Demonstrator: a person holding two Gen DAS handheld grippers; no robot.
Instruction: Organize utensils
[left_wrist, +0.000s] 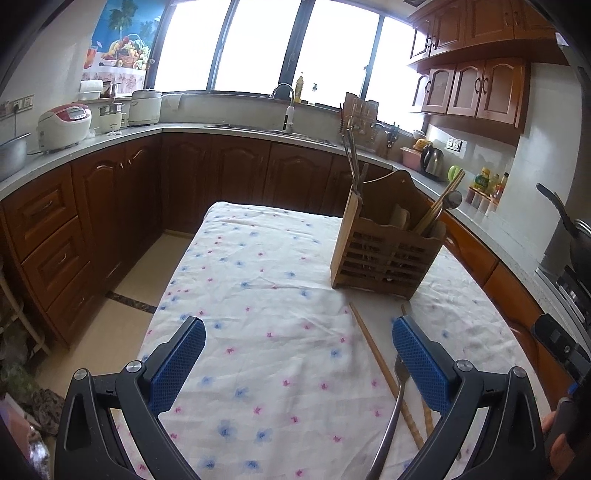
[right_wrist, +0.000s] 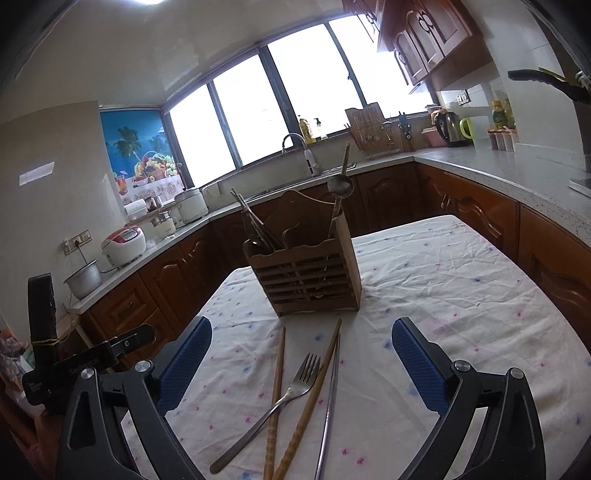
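The wooden utensil holder (right_wrist: 308, 271) stands upright on the worktop (right_wrist: 461, 280), which carries a floral cloth. The holder already contains chopsticks, a ladle (right_wrist: 340, 184) and other utensils.

The loose utensils lie flat on the cloth on the near side of the holder: a fork (right_wrist: 291, 391), two wooden chopsticks (right_wrist: 277, 387) and a thin metal chopstick (right_wrist: 332, 391). Their long axes run roughly from the holder toward the cameras, fanning slightly, with the fork crossing one wooden chopstick.

The right hand-held gripper (right_wrist: 301, 363) is released, jaws spread wide, grasping nothing. The loose utensils lie directly ahead of it, between its fingers in the wrist view.

The left hand-held gripper (left_wrist: 299, 363) is also released and empty. In its view the fork (left_wrist: 395, 398) and one wooden chopstick (left_wrist: 373, 350) lie off-centre, close to its right finger.

Judgement: the right hand-held gripper is better aligned. The utensil axes run along its approach line, so its jaws already close across a shaft.
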